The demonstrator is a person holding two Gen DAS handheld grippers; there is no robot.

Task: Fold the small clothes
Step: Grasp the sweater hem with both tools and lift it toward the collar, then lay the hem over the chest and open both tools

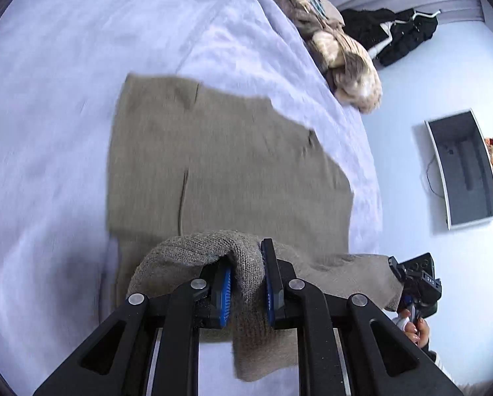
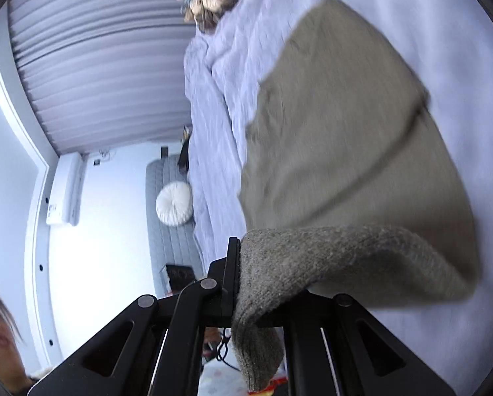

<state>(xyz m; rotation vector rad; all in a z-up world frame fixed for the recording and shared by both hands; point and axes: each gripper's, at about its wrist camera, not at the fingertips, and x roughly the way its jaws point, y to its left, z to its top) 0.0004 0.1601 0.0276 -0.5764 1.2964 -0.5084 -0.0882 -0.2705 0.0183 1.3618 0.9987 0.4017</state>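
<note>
Khaki knit sweater (image 1: pixel 220 165) lies on the bedspread (image 1: pixel 65 66); my left tongs (image 1: pixel 246 283) and right tongs (image 2: pixel 238 277) clamp its near edge (both corners), ready for folding it over.

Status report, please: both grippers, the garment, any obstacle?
Left gripper shut on knit garment. Right gripper shut on its edge too. Garment partly lifted off bed. Nothing in the way.

Bed with pale lavender cover (image 1: pixel 48 66) carries the olive-brown knitted garment (image 1: pixel 213 151) and a tan-and-brown furry bundle (image 1: pixel 339 56).
</note>
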